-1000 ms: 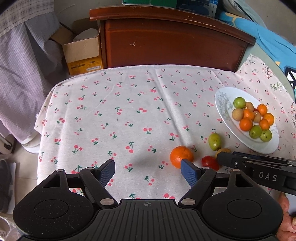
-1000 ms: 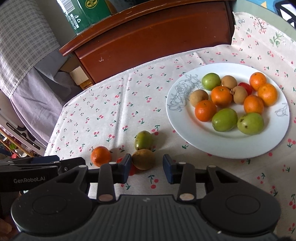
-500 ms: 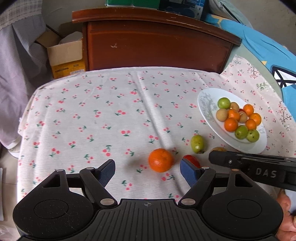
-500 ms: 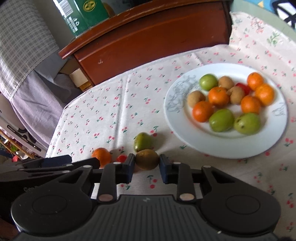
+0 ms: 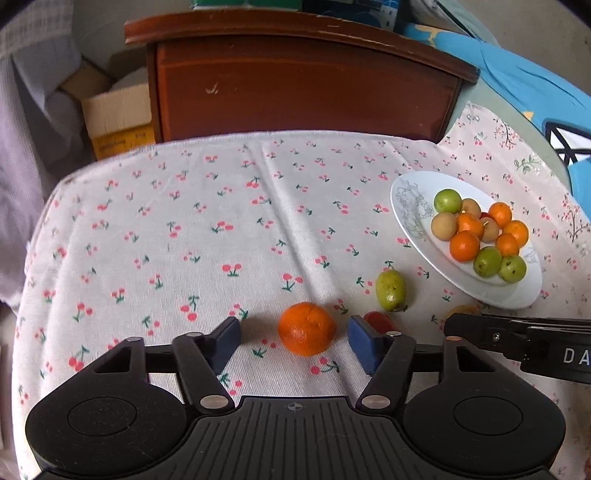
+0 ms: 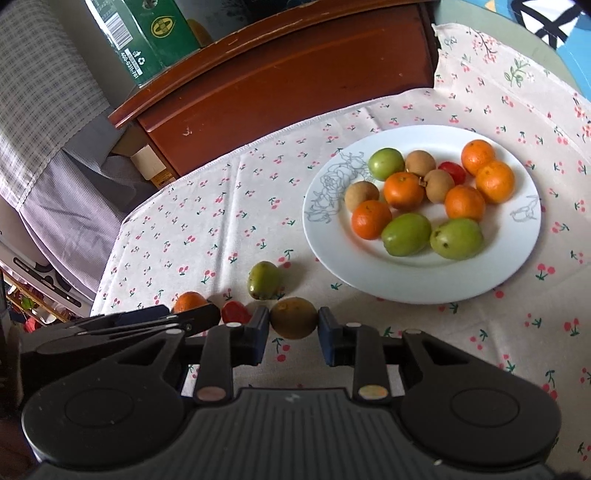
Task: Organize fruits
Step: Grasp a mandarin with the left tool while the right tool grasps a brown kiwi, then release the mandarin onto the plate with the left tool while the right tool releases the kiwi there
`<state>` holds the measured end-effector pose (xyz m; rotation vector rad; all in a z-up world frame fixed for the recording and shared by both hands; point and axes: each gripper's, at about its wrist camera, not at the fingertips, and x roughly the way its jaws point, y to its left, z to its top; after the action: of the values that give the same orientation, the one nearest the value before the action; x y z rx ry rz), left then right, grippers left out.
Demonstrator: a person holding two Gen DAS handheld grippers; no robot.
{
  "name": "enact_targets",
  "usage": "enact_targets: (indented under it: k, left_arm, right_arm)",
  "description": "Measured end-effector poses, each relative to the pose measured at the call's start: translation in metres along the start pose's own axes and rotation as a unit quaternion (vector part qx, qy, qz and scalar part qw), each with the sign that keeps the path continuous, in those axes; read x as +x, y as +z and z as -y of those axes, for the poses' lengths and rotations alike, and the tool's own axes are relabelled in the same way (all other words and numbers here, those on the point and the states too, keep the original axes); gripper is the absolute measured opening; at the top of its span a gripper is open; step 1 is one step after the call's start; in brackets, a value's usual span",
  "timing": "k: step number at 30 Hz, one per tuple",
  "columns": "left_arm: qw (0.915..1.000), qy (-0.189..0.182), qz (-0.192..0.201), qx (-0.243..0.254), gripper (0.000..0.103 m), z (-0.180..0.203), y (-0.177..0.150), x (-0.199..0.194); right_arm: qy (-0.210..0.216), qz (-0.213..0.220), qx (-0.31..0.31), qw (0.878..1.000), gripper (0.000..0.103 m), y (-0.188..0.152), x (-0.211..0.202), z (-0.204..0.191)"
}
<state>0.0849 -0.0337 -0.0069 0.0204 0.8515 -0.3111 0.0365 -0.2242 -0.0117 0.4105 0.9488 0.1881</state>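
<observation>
A loose orange [image 5: 306, 328] lies on the cherry-print cloth between the blue pads of my left gripper [image 5: 294, 345]. Its jaws are closing, with a gap still showing on each side of the orange. My right gripper [image 6: 292, 334] is shut on a brownish-green fruit [image 6: 293, 317], both pads pressing its sides. A green fruit [image 6: 263, 279] and a small red fruit [image 6: 235, 312] sit on the cloth just beyond. The white plate [image 6: 369, 273] to the right holds several oranges, green fruits and brown fruits.
A dark wooden cabinet [image 5: 303, 85] stands behind the table's far edge, with a cardboard box [image 5: 118, 114] to its left. A green carton [image 6: 147, 33] rests on top of it. Checked fabric [image 6: 44, 92] hangs at the left. Bare cloth [image 5: 184, 229] spreads left of the fruits.
My left gripper shifted until the orange came between its jaws, which have narrowed. The right jaws closed onto the brownish-green fruit.
</observation>
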Motion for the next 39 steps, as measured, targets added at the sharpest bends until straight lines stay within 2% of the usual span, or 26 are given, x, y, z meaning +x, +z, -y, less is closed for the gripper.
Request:
enact_targets:
  k: [2,6,17,24,32,39]
  left_arm:
    - [1.0,-0.006,0.002,0.004,0.042,0.001,0.0,0.0]
    - [0.9999,-0.011,0.001,0.01,0.03,0.003,0.0,-0.001]
    - [0.9998,-0.005,0.017,0.003,0.03,0.003,0.006,-0.012]
    - [0.9984,-0.017,0.05,0.019,0.03,0.018,0.018,-0.031]
    - [0.9948,-0.051,0.083,0.031,0.03,0.036,0.041,-0.051]
    - [0.9926,-0.081,0.088,0.019,0.03,0.046,0.065,-0.046]
  right_arm:
    - [0.0,-0.002,0.0,1.0,0.029,0.0,0.0,-0.001]
    - [0.0,-0.006,0.001,1.0,0.029,-0.002,0.001,0.0]
    - [0.004,-0.008,0.007,1.0,0.029,-0.003,0.001,0.001]
    - [0.016,0.026,0.014,0.999,0.029,0.01,-0.019,0.002]
    - [0.019,0.085,0.036,0.996,0.029,0.039,-0.057,0.014]
    - [0.006,0.116,0.049,0.992,0.029,0.065,-0.082,0.033]
